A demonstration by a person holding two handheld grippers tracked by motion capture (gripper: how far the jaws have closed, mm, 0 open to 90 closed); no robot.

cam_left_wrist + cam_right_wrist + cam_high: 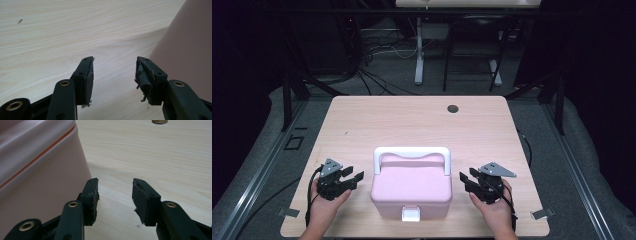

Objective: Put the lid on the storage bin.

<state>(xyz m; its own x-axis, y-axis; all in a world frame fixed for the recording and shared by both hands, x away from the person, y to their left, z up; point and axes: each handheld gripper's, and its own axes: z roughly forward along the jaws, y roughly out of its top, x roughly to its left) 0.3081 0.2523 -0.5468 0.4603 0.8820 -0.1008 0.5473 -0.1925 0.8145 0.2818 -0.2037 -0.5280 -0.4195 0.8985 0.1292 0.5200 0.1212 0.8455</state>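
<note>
In the lower centre of the high view, a pink box (411, 187) with a white handle (411, 152) and a white latch (410, 215) sat on the wooden table (412, 120). The left gripper (353, 176) lay lower left of it, held from below by the left hand (324, 206), jaws spread and empty, angled toward the box. The right gripper (467, 178) mirrored it at lower right in the right hand (494, 210), jaws likewise spread, close beside the box wall without touching.
</note>
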